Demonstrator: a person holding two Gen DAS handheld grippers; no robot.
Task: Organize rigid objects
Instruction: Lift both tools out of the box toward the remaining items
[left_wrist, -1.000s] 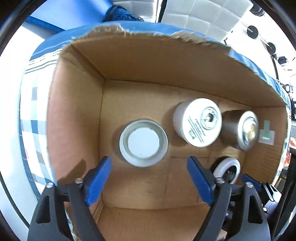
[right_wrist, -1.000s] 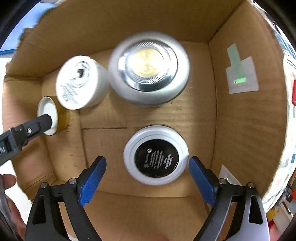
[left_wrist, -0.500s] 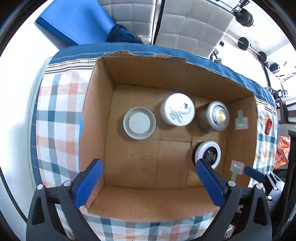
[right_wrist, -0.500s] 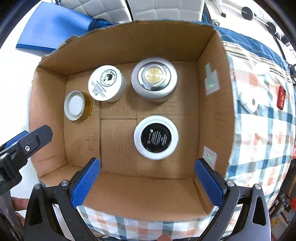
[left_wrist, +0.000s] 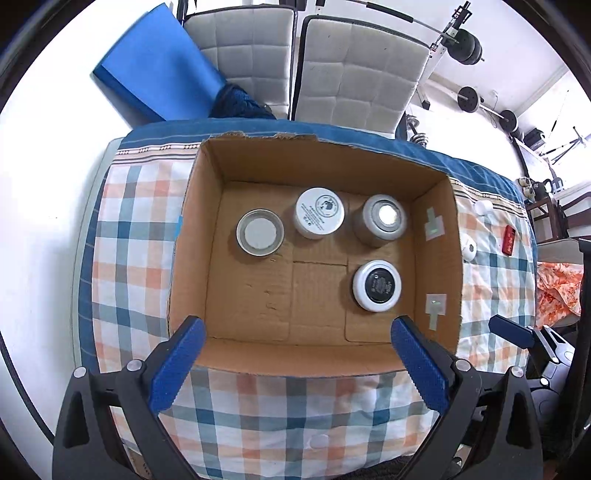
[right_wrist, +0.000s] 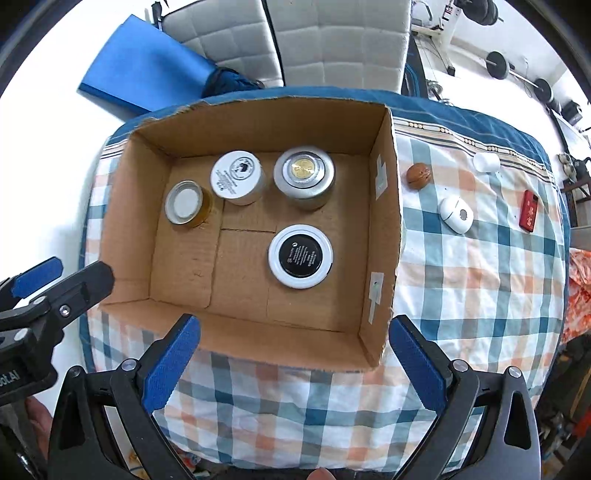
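An open cardboard box (left_wrist: 314, 356) (right_wrist: 288, 347) stands on a checked tablecloth. Inside it stand a glass jar with a silver lid (left_wrist: 259, 237) (right_wrist: 184, 202), a white tub (left_wrist: 319, 212) (right_wrist: 236, 176), a silver tin with a gold emblem (left_wrist: 384, 218) (right_wrist: 304, 173) and a white jar with a black top (left_wrist: 376, 285) (right_wrist: 300, 256). My left gripper (left_wrist: 295, 326) hangs open and empty high above the box's front edge. My right gripper (right_wrist: 294, 321) is also open, empty and well above the box, pointing down.
On the cloth right of the box lie a brown walnut-like thing (right_wrist: 418, 176), a white rounded case (right_wrist: 456, 214), a small white piece (right_wrist: 486, 161) and a flat red item (right_wrist: 528, 210). Two padded chairs (left_wrist: 351, 74) and a blue mat (left_wrist: 155, 74) stand behind the table.
Both grippers have risen out of the box, from just above the jars to high over it, and their jaws have spread wider. The jars have stayed where they were.
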